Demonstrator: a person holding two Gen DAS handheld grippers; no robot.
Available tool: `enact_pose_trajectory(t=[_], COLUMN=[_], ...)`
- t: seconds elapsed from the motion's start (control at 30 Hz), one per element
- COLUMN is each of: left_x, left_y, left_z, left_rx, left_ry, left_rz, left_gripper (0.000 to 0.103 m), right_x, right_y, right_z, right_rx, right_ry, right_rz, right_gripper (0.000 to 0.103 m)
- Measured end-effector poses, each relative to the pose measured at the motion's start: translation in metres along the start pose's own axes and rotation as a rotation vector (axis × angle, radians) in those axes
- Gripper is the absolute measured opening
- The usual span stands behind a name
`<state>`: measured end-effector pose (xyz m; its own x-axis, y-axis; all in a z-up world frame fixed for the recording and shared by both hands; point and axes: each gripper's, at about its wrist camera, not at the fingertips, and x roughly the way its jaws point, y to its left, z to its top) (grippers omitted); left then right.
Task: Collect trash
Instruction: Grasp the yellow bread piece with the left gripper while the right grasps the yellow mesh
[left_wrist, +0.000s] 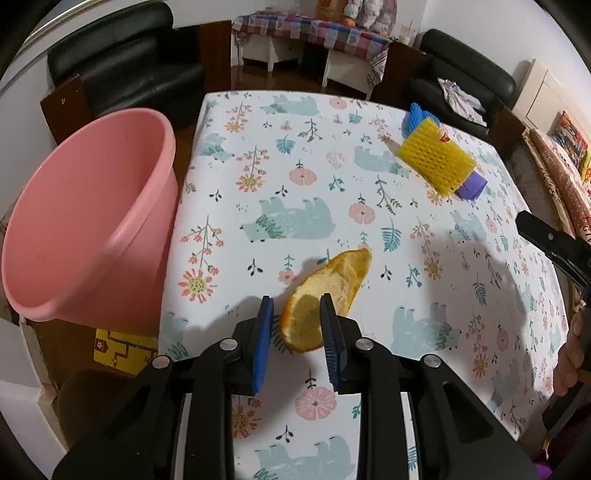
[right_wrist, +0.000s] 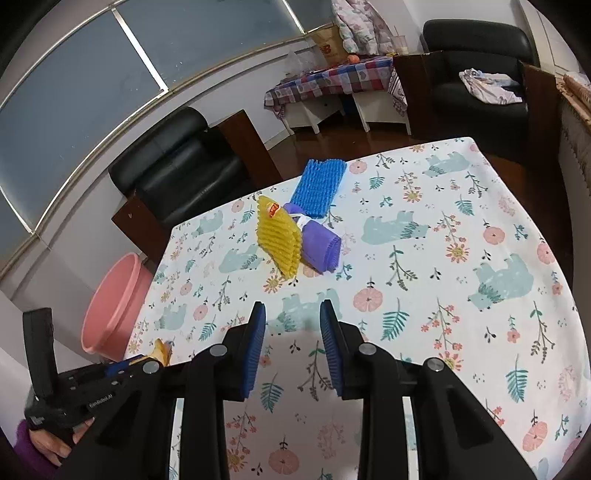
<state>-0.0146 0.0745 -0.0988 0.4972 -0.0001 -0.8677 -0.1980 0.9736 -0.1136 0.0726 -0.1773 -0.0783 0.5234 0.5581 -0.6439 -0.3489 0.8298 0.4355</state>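
Observation:
An orange peel (left_wrist: 325, 291) lies on the flowered tablecloth (left_wrist: 295, 177). My left gripper (left_wrist: 296, 306) is open, its blue pads either side of the peel's near end; I cannot tell whether they touch it. A pink bin (left_wrist: 88, 218) stands just off the table's left edge. Yellow (left_wrist: 436, 157), blue (left_wrist: 419, 116) and purple (left_wrist: 471, 186) foam nets lie at the far right. My right gripper (right_wrist: 293, 314) is open and empty above the cloth, with the nets (right_wrist: 279, 236) ahead of it. The peel (right_wrist: 162, 350) and bin (right_wrist: 114, 302) also show in the right wrist view, at lower left.
Black armchairs (left_wrist: 125, 55) stand beyond the table's far left and far right corners (left_wrist: 465, 70). A side table with a checked cloth (left_wrist: 310, 29) is at the back. A yellow box (left_wrist: 122, 347) lies under the bin. The right gripper's body (left_wrist: 557, 247) shows at the right edge.

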Motion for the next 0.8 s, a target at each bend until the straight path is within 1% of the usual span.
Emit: enact_pose_trajectory(t=[0.1, 0.13, 0.17, 0.2, 0.27, 0.47, 0.57, 0.63, 0.73, 0.77, 0.8], left_x=[0.0, -0.001, -0.001, -0.001, -0.002, -0.011, -0.014, -0.014, -0.014, -0.015, -0.015], left_y=[-0.002, -0.003, -0.004, -0.005, -0.006, -0.005, -0.005, -0.005, -0.004, -0.004, -0.004], left_z=[-0.001, -0.001, -0.001, -0.001, 0.0, 0.007, 0.01, 0.011, 0.013, 0.013, 0.013], left_rx=[0.004, 0.009, 0.014, 0.02, 0.019, 0.013, 0.015, 0.018, 0.017, 0.016, 0.015], left_ry=[-0.016, -0.025, -0.033, -0.038, -0.052, -0.092, -0.101, -0.102, -0.105, -0.106, -0.108], left_rz=[-0.013, -0.014, -0.015, -0.017, -0.02, -0.027, -0.034, -0.038, -0.04, -0.041, -0.041], left_gripper=[0.025, 0.023, 0.014, 0.009, 0.006, 0.005, 0.005, 0.005, 0.005, 0.005, 0.005], right_x=[0.003, 0.005, 0.006, 0.008, 0.011, 0.031, 0.048, 0.058, 0.07, 0.073, 0.075], right_y=[0.007, 0.009, 0.012, 0.015, 0.021, 0.032, 0.035, 0.035, 0.034, 0.035, 0.036], right_z=[0.005, 0.007, 0.009, 0.013, 0.021, 0.045, 0.054, 0.056, 0.055, 0.054, 0.053], right_rx=[-0.017, -0.024, -0.033, -0.046, -0.072, -0.144, -0.174, -0.189, -0.2, -0.207, -0.212], right_ry=[0.001, -0.002, -0.006, -0.011, -0.023, -0.04, -0.035, -0.023, -0.004, 0.001, 0.004], right_rz=[0.022, 0.024, 0.025, 0.023, 0.014, -0.031, -0.072, -0.094, -0.097, -0.099, -0.099], right_gripper=[0.03, 0.03, 0.03, 0.03, 0.03, 0.03, 0.03, 0.03, 0.03, 0.029, 0.021])
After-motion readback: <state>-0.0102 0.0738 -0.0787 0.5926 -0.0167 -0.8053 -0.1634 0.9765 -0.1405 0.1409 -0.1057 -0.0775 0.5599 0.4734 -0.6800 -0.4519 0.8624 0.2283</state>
